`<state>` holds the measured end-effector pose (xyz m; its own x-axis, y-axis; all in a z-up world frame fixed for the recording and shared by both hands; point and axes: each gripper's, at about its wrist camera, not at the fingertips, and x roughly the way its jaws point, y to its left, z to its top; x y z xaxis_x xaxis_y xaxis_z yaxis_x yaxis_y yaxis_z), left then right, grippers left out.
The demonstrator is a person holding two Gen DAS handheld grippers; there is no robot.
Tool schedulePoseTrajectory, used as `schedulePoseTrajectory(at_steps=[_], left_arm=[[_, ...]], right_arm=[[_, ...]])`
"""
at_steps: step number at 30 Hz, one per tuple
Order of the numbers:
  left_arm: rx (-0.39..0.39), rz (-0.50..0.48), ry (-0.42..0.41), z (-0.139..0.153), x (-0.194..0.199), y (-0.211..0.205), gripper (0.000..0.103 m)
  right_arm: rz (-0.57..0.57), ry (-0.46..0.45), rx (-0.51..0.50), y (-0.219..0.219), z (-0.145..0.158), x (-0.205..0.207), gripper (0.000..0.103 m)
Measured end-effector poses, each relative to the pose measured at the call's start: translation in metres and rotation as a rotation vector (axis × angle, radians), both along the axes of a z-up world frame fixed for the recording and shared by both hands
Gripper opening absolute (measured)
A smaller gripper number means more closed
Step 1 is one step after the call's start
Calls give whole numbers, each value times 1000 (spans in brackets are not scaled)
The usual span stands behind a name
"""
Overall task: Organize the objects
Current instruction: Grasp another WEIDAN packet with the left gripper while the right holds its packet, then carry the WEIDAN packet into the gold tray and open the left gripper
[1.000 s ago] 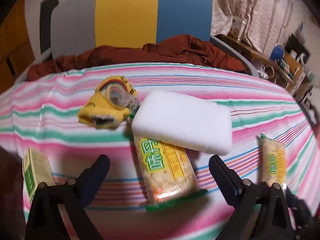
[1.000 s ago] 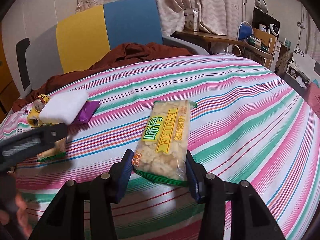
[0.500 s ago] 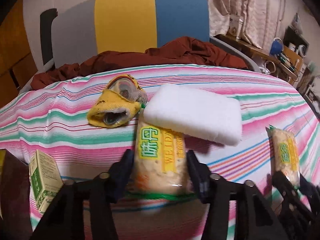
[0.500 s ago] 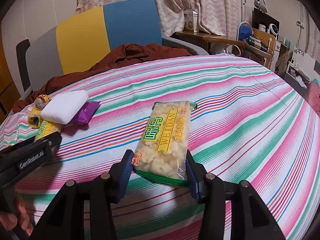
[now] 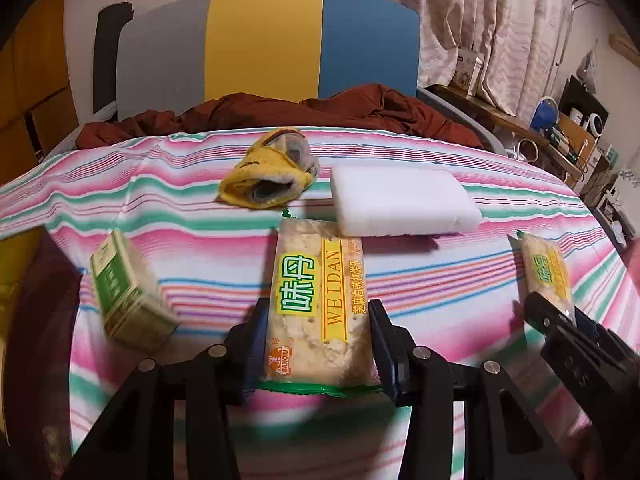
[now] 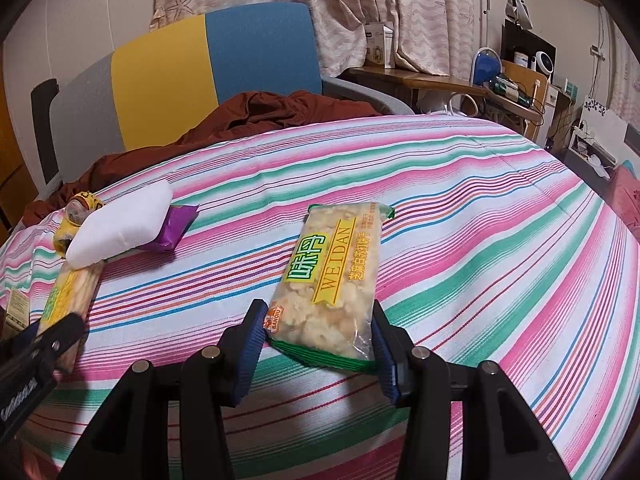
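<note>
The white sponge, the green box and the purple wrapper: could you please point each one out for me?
white sponge [image 5: 404, 204]: left wrist view, middle of its top face.
green box [image 5: 128, 296]: left wrist view, middle of its side.
purple wrapper [image 6: 176, 228]: right wrist view, part showing beside the sponge.

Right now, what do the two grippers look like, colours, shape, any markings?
Both look alike. The left gripper and the right gripper each have two black angular plastic arms with round silver screw heads on top, ending in ribbed dark blue pads. Seen from the right wrist camera, the left gripper's side carries white lettering, too cut off to read. No cables or sleeves are visible.
</note>
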<state>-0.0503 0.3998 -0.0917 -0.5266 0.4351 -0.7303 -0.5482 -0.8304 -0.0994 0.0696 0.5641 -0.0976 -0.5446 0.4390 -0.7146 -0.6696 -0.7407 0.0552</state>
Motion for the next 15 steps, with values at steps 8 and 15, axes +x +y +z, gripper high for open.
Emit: schedulePoseTrajectory(at_steps=[8,15], left_arm=[[29,-12,61,7,25,-22,48],[53,-46,148,19,54,-39,48]], right_arm=[[3,50,58,-9,10,7,50],[48,99,129,-24,21,8,50]])
